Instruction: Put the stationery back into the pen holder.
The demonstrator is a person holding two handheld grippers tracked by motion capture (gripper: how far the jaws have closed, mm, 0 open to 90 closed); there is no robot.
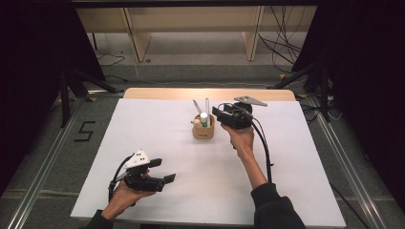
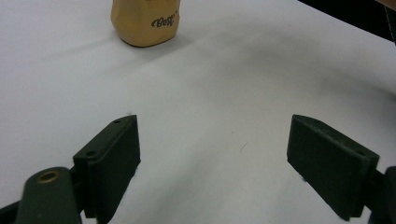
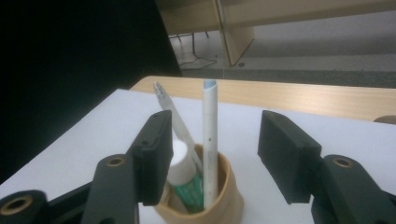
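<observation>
On a white desk [image 1: 296,191], the left hand-held gripper [image 1: 165,171] is held low near the front left corner, jaws spread wide over bare surface, nothing between them. At the desk's middle, toward the far edge, a tan cup [image 1: 203,129] is seen, with pens [image 1: 207,106] and a white tube [image 1: 204,118] standing in it. Just right of the cup, the right hand-held gripper [image 1: 218,113] is held, jaws spread, framing a white pen [image 3: 209,140] without touching it.
</observation>
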